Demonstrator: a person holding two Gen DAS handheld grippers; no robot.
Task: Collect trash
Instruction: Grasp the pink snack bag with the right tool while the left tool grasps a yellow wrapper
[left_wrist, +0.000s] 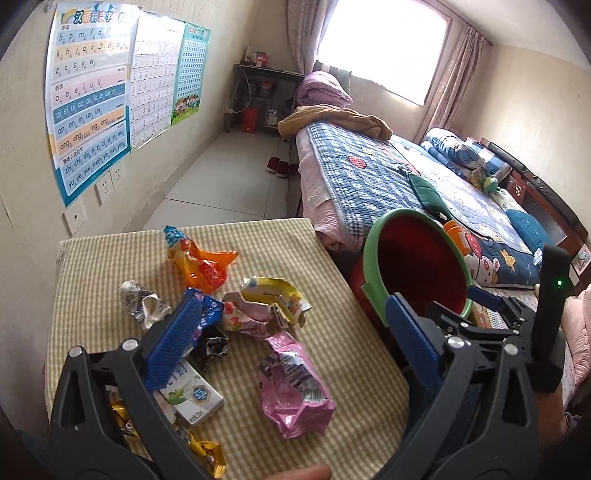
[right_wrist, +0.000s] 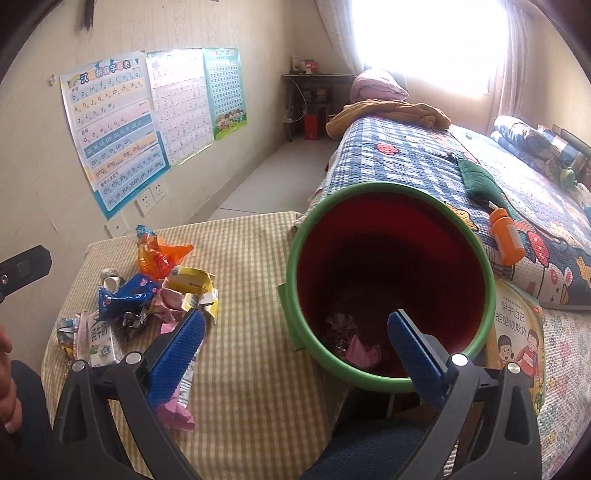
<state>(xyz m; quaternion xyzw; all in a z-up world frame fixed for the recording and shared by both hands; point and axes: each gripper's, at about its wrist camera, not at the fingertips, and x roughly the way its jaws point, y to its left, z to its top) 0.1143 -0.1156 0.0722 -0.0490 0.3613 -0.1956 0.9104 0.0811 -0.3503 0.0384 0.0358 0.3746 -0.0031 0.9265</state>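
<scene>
Both grippers (left_wrist: 291, 332) (right_wrist: 295, 343) tilt downward, jaws wide.

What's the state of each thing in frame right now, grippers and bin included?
left gripper: fingers open, nothing between them
right gripper: fingers open, nothing held
bin: upright, no lid, some trash at the bottom
pink wrapper: crumpled, on the cushion, not collected
orange wrapper: crumpled, on the cushion
milk carton: lying flat, partly under the left finger
orange bottle: capped, lying on the bed
</scene>
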